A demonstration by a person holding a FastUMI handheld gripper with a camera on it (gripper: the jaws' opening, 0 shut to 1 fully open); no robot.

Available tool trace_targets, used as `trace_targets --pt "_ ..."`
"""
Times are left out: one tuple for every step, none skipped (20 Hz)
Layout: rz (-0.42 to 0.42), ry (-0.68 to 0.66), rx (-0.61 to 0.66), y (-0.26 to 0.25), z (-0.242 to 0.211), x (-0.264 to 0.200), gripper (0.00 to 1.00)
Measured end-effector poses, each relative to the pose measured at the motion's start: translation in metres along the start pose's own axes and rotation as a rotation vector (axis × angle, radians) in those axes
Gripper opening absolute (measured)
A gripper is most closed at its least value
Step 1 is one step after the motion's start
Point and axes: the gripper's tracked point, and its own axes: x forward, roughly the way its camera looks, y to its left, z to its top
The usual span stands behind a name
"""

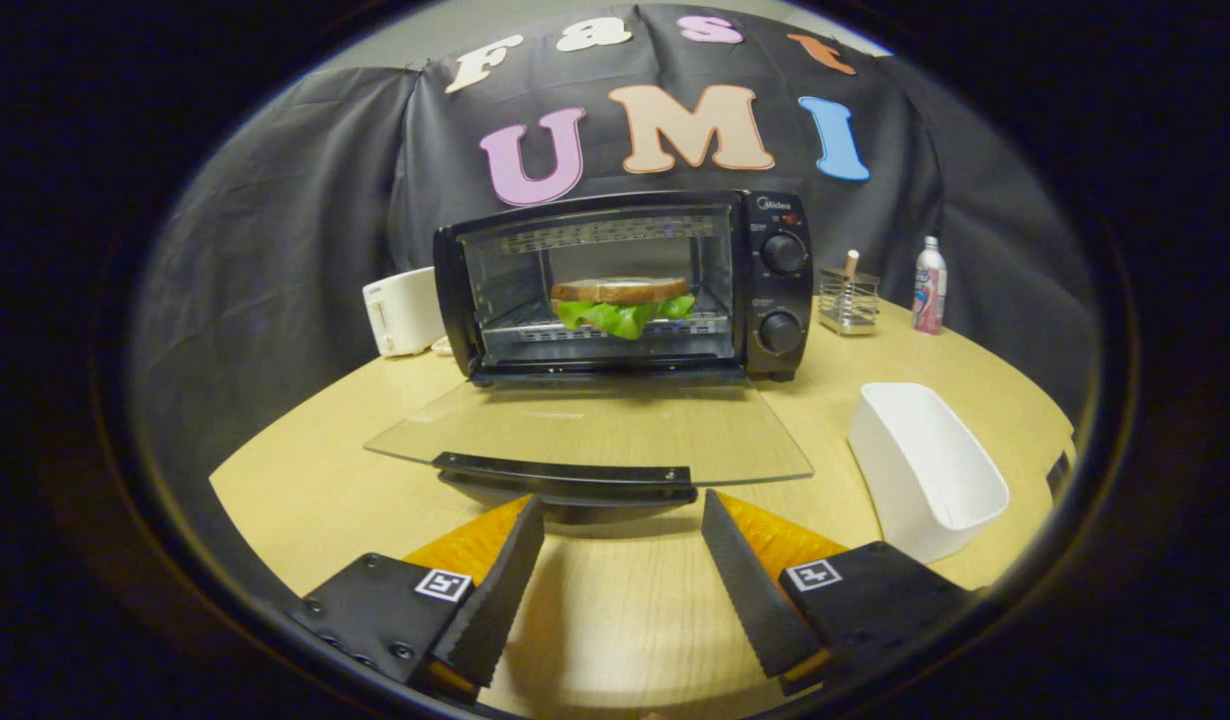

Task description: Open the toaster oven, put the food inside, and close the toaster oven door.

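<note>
Since the sandwich (623,303) already sits on the rack inside the toaster oven (625,285) beyond the empty, spread-apart claw (623,520), the claw should slip under the door handle (567,474) just ahead and lift the glass door (595,430) smoothly shut.

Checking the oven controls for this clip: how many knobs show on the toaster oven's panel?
2. Both sit on the toaster oven panel right of the open glass door: upper knob, lower knob. The gripper is open, just short of the door handle.
</note>
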Motion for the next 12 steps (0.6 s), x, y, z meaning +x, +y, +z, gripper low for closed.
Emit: trace_targets --pt "0.002 0.002 -0.001 0.001 0.002 -0.001 0.99" --pt "0.004 0.001 -0.005 0.001 0.004 -0.002 0.99" --pt "0.006 -0.002 -0.001 0.0 0.005 -0.002 0.99" --pt "0.008 -0.006 0.004 0.001 0.007 -0.003 0.99" --pt "0.01 -0.012 0.008 0.0 0.011 -0.003 1.0" --pt "0.013 -0.023 0.009 0.001 0.016 -0.005 1.0" --pt "0.017 -0.037 0.011 0.002 0.022 -0.007 1.0" --pt "0.02 -0.053 0.014 0.003 0.03 -0.008 1.0" --pt "0.023 -0.072 0.014 0.003 0.038 -0.009 1.0" --pt "0.027 -0.092 0.015 0.003 0.048 -0.009 1.0" --pt "0.032 -0.095 0.018 0.005 0.054 -0.009 1.0" --pt "0.037 -0.091 0.027 0.006 0.059 -0.009 1.0"
